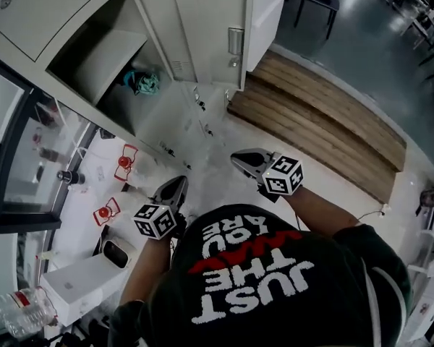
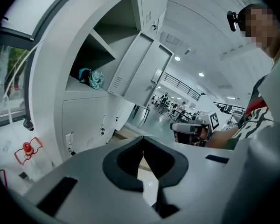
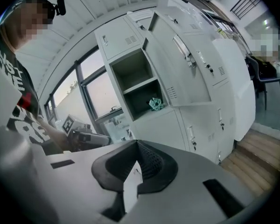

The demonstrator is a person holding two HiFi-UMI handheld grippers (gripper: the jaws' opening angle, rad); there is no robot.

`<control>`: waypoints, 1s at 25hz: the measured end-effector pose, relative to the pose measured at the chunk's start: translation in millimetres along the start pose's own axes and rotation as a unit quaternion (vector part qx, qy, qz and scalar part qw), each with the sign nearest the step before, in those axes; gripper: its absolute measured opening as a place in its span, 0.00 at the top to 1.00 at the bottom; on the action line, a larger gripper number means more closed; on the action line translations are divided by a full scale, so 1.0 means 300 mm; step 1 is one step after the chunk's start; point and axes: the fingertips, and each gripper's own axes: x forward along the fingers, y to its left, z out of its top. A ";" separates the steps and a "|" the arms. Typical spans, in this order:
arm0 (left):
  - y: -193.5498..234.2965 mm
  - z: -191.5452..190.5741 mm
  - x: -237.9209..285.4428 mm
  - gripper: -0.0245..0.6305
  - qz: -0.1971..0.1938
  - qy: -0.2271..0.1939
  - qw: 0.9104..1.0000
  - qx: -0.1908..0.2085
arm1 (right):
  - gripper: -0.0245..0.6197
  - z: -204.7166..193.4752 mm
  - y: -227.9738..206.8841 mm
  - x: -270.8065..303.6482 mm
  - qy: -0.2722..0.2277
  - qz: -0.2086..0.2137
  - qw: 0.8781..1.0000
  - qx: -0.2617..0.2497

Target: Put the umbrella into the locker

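Hanging low in the frame are two claws, left claw and right claw — both pinched together, gripping nothing. One teal umbrella lies inside the one open locker, upper left, under its single shelf.

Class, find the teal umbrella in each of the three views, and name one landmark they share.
Head view: teal umbrella, upper left, inside the open locker under its shelf.
Left gripper view: umbrella left of centre, upper half, same compartment.
Right gripper view: umbrella near centre, same compartment.
Shared landmark: the open locker door just right of it.
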 end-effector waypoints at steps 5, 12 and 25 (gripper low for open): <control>0.097 -0.054 -0.042 0.95 -0.004 0.015 1.000 -0.018 | 0.91 -0.061 0.041 0.085 0.029 -0.010 1.000 -0.001; 0.219 -0.059 -0.101 0.95 -0.023 0.033 0.999 -0.002 | 0.91 -0.112 0.050 0.249 0.038 -0.047 0.998 0.010; 0.274 -0.054 -0.157 0.95 -0.023 0.028 0.999 -0.007 | 0.91 -0.112 0.072 0.315 0.052 -0.046 0.998 0.012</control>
